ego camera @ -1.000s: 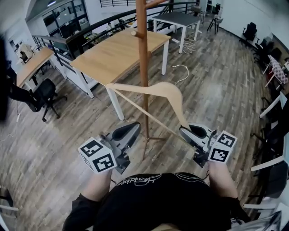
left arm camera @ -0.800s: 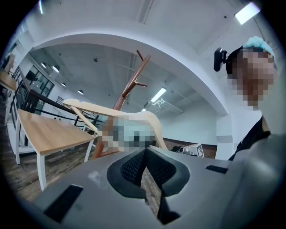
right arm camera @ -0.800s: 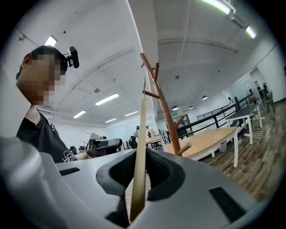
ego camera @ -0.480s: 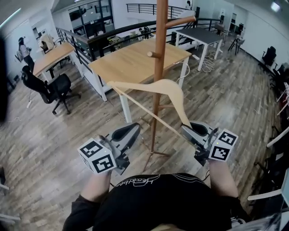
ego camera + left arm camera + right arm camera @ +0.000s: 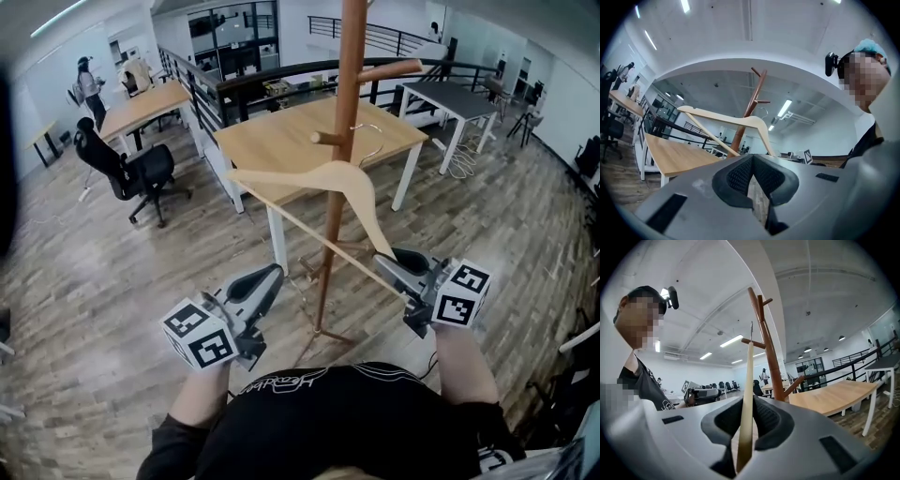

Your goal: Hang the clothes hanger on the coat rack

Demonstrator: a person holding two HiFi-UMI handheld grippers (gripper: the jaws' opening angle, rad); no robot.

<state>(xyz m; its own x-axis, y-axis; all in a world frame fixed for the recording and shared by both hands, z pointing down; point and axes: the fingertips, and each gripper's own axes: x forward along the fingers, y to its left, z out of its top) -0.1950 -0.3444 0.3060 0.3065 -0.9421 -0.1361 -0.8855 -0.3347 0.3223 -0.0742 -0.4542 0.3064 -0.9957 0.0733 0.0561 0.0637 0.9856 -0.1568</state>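
Observation:
A pale wooden clothes hanger (image 5: pixel 319 178) with a thin metal hook (image 5: pixel 367 128) is held up in front of the brown coat rack (image 5: pixel 342 159). My right gripper (image 5: pixel 394 262) is shut on the hanger's lower right end. In the right gripper view the hanger (image 5: pixel 747 394) runs edge-on between the jaws, with the coat rack (image 5: pixel 768 348) and its pegs just behind. My left gripper (image 5: pixel 267 277) is lower left of the hanger, shut and holding nothing. In the left gripper view the hanger (image 5: pixel 731 119) crosses the coat rack (image 5: pixel 747 110).
A wooden table (image 5: pixel 309 136) stands right behind the rack, a grey table (image 5: pixel 450 94) farther right. A black office chair (image 5: pixel 141 169) and a standing person (image 5: pixel 89 80) are at the back left. A dark railing (image 5: pixel 234 89) runs across the back.
The right gripper has carried the hanger up and closer to the rack's pegs. The left gripper has shifted slightly left and apart from the hanger. The head view has tilted up.

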